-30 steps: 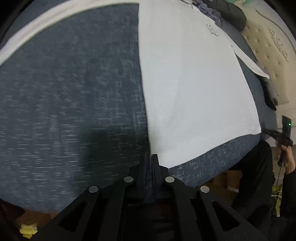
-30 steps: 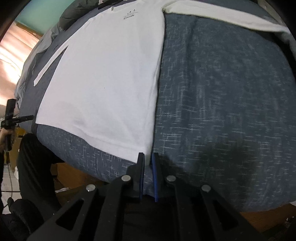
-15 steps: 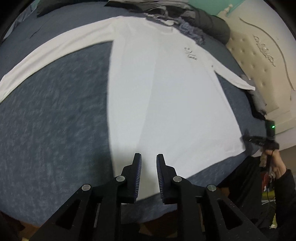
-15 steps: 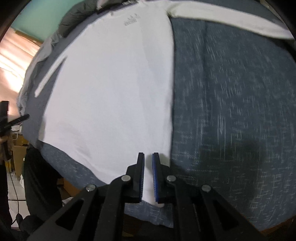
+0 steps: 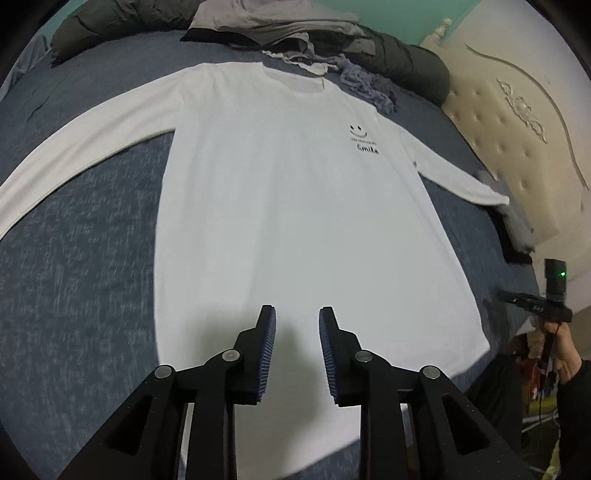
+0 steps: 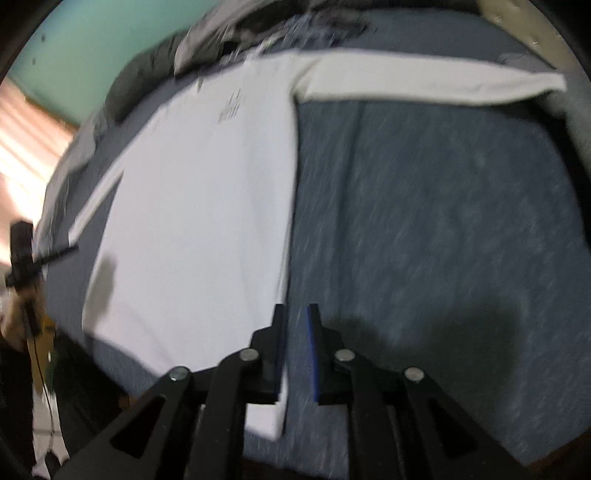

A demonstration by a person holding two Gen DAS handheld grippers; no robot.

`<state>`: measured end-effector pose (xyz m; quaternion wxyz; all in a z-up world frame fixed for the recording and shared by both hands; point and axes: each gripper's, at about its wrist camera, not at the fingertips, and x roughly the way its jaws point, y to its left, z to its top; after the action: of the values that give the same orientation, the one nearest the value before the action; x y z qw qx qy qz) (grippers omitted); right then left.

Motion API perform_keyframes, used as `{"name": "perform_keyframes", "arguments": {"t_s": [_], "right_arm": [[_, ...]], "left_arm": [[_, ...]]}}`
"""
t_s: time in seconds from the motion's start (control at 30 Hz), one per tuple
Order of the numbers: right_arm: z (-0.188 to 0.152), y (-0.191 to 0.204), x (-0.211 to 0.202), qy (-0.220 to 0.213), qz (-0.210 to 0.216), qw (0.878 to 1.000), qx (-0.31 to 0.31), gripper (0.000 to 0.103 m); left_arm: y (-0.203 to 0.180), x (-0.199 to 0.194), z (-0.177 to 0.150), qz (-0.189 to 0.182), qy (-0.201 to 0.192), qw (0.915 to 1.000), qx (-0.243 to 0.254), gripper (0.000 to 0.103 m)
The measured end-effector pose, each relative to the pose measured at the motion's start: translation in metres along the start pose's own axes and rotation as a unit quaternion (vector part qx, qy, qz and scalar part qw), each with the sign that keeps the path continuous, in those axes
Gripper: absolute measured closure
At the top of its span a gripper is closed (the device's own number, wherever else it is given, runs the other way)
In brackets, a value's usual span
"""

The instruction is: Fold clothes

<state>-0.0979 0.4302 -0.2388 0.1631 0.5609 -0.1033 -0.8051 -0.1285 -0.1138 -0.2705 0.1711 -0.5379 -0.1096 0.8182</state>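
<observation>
across the blue bed (image 5: pixel 85 266) the white shirt (image 5: pixel 295 221) lies flat, front up, sleeves spread left and right. your left gripper (image 5: pixel 297 321) hangs over its near hem, jaws opening, nothing between them. your right gripper (image 6: pixel 297 325) hangs at the shirt's right edge, jaws opening, pads clear of the cloth. dark clothes (image 5: pixel 295 33) are piled at the far side.

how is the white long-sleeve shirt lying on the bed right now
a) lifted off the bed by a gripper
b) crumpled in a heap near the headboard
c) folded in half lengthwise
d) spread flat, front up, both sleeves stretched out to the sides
d: the white shirt lies flat on the blue bedspread, its smiley print facing up and a sleeve reaching out to each side, with nothing pinched in the left gripper.
</observation>
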Motion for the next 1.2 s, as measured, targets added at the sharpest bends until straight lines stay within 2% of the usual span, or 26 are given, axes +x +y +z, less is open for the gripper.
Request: {"name": "perform_keyframes", "arguments": {"t_s": [0.07,0.23,0.33,0.53,0.63,0.7,0.9,1.0,1.2], "right_arm": [[0.018,-0.011,-0.007,-0.026,0.002,1.000,0.013,0.072],[0.053,-0.033,-0.016,-0.083,-0.021,0.995,0.047,0.062],[0.084,-0.059,-0.021,-0.108,-0.050,0.991,0.063,0.061],[0.134,-0.101,-0.038,-0.158,-0.076,0.980,0.091,0.060],[0.155,-0.130,-0.056,-0.180,-0.102,0.972,0.115,0.053],[0.165,-0.151,-0.065,-0.187,-0.117,0.966,0.138,0.049],[0.192,-0.202,-0.077,-0.172,-0.179,0.952,0.180,0.049],[0.197,-0.219,-0.079,-0.174,-0.179,0.948,0.196,0.049],[0.201,-0.248,-0.076,-0.161,-0.182,0.944,0.221,0.048]], "left_arm": [[0.004,0.009,0.008,-0.001,-0.006,0.9999,-0.008,0.072],[0.011,0.028,0.022,0.008,-0.023,0.9993,-0.027,0.060],[0.012,0.042,0.031,0.014,-0.031,0.9990,-0.030,0.058],[0.009,0.066,0.040,0.030,-0.053,0.9980,-0.017,0.056],[0.010,0.076,0.041,0.028,-0.065,0.9972,-0.025,0.054],[0.012,0.082,0.040,0.022,-0.069,0.9968,-0.032,0.054],[0.014,0.098,0.028,0.014,-0.070,0.9968,-0.038,0.052],[0.015,0.103,0.023,0.022,-0.067,0.9969,-0.036,0.052],[0.010,0.103,0.021,0.013,-0.068,0.9972,-0.031,0.052]]}}
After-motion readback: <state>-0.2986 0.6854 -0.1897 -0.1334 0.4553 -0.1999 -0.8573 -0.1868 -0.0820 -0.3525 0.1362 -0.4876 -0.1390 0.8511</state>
